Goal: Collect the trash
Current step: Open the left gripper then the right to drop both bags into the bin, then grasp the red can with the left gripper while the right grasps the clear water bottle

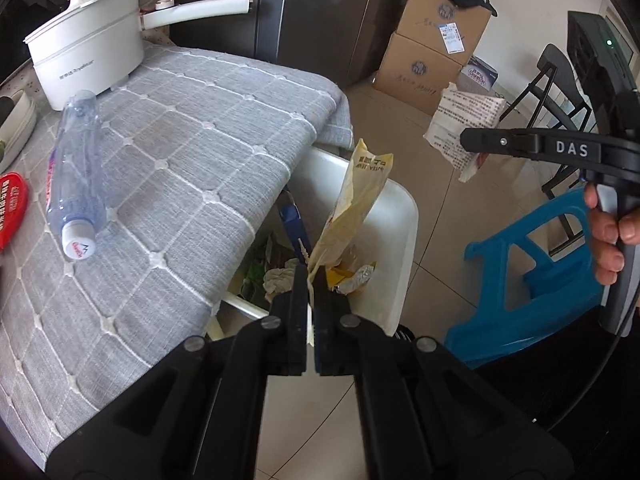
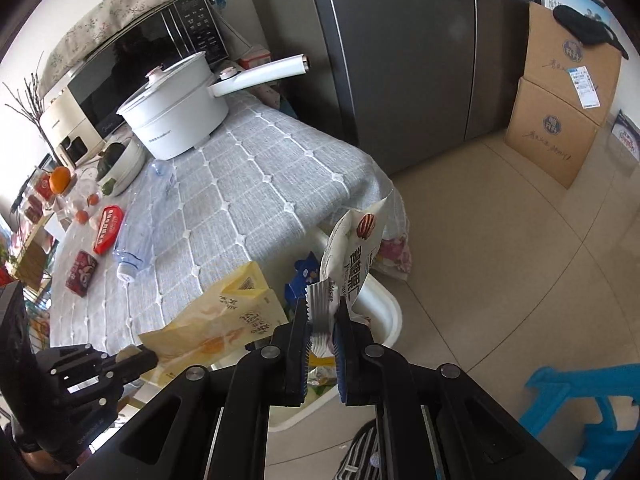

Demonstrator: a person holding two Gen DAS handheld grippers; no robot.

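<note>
Left wrist view: the left gripper [image 1: 310, 280] is clamped on the lower end of a yellow wrapper [image 1: 352, 208], which stands upright over the white bin [image 1: 404, 240] beside the near edge of the table [image 1: 180, 152]. The grip takes only a narrow strip, so the wrapper may slip early; released off-centre, it could catch the bin rim and fall to the floor. The right gripper [image 1: 472, 142] is seen side-on, its finger gap not readable here. The bin's far interior is masked by the wrapper and table edge. A plastic bottle [image 1: 74, 176] lies near the table's left edge, not yet collected. Right wrist view: the right gripper [image 2: 322, 320] is closed narrowly on the crimped end of a white snack packet [image 2: 352, 252], held above the bin [image 2: 388, 312]. The two wrappers hang close together and may foul each other on release. The bin contents are largely hidden behind the fingers.
</note>
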